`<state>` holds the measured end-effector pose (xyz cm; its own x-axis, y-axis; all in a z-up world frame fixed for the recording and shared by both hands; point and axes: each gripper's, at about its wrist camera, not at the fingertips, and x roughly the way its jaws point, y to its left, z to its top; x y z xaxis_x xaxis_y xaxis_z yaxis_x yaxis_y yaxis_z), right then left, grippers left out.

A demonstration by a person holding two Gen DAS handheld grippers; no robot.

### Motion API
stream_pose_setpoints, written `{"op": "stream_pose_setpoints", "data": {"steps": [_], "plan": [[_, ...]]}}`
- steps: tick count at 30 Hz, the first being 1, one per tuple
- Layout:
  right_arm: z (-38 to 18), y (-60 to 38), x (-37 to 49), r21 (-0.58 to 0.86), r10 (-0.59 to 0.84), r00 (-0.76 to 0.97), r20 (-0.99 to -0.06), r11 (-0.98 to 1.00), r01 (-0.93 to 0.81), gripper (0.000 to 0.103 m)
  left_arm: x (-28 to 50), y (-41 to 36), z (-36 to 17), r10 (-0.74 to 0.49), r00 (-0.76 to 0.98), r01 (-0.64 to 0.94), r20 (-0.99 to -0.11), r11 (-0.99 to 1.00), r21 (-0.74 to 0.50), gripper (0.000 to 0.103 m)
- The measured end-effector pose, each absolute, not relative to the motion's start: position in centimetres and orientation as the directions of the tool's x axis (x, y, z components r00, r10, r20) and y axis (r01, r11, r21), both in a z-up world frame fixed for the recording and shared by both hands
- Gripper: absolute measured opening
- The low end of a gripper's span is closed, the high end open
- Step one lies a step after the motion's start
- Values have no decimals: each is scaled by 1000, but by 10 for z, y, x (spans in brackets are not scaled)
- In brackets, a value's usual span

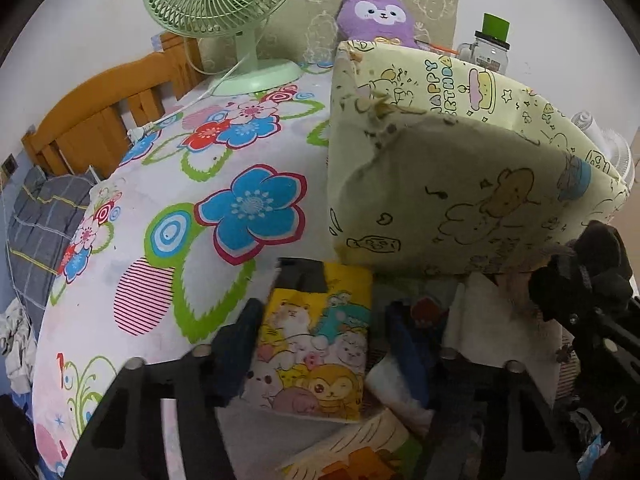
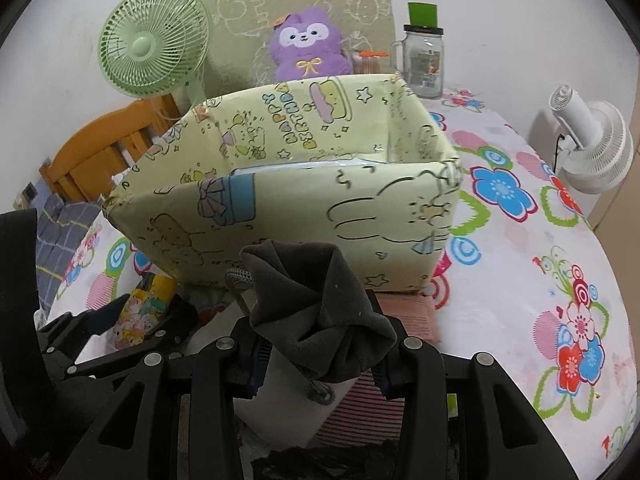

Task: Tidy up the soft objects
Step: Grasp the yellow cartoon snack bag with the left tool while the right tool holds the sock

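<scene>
Dark grey drawstring fabric pouch (image 2: 316,312) sits pinched in the closed right gripper (image 2: 316,364), just in front of and below the pale yellow cartoon-print open box (image 2: 320,208) on the floral-clothed desk (image 2: 520,280). Left gripper (image 1: 316,364) stands half open around a cartoon-animal cloth (image 1: 316,344), not yet pressing.

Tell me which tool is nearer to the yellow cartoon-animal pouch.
Left. The left tool has the pouch lying between its fingers, low in front of the box. The right tool is shut on a dark cloth, off to the pouch's right.
</scene>
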<state>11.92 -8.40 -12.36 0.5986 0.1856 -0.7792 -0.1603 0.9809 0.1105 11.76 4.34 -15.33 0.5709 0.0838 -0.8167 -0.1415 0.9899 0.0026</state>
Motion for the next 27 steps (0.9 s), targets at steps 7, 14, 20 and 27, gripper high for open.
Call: {"op": "stream_pose_setpoints", "data": {"steps": [7, 14, 20, 27], "plan": [[-126, -77, 120, 106, 188, 591, -784, 979, -172, 44, 114, 43, -151, 79, 581, -136, -810, 991, -1, 51], [-123, -76, 116, 114, 204, 590, -781, 976, -185, 44, 104, 40, -136, 86, 615, -135, -784, 991, 3, 51], [-114, -78, 108, 122, 217, 598, -771, 973, -197, 44, 96, 37, -123, 83, 639, -136, -765, 991, -6, 51], [-100, -84, 98, 124, 228, 621, -750, 970, -207, 44, 84, 28, -107, 87, 664, -134, -742, 991, -4, 51]]}}
